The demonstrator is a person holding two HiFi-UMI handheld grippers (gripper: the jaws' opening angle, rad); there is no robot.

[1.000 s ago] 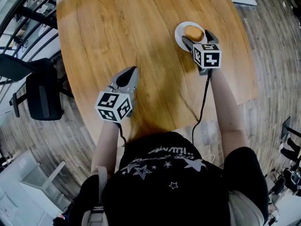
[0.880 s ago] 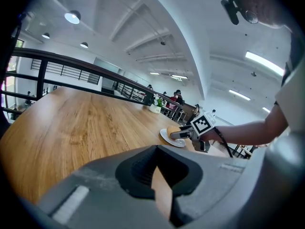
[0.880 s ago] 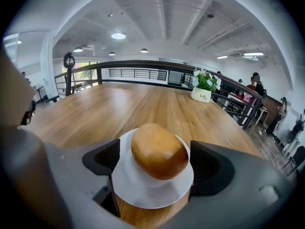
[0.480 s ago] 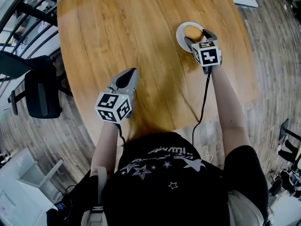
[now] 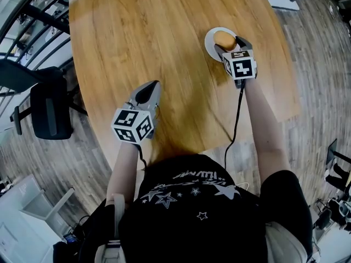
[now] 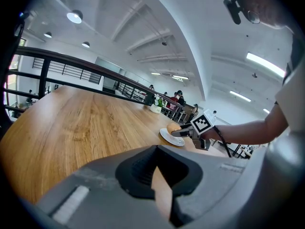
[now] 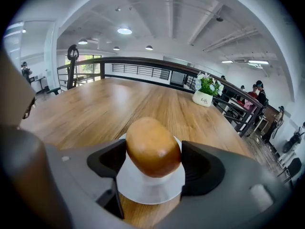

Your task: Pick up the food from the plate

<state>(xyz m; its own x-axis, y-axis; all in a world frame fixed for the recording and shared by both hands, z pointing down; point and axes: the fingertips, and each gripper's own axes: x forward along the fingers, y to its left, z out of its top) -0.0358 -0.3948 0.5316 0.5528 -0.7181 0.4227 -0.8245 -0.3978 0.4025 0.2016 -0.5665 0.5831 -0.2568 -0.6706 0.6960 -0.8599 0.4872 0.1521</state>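
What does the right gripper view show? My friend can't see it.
A golden-brown bread roll sits over a small white plate, with the dark pads of the right tongs touching both its sides. Behind it stretches a wooden table with a small potted plant near its far end.

A round brown bread roll (image 5: 224,38) lies on a small white plate (image 5: 210,39) at the far right of the wooden table (image 5: 142,32), between the right tool's (image 5: 230,44) jaws. The left tool (image 5: 149,89) is well apart, over the table's near edge.
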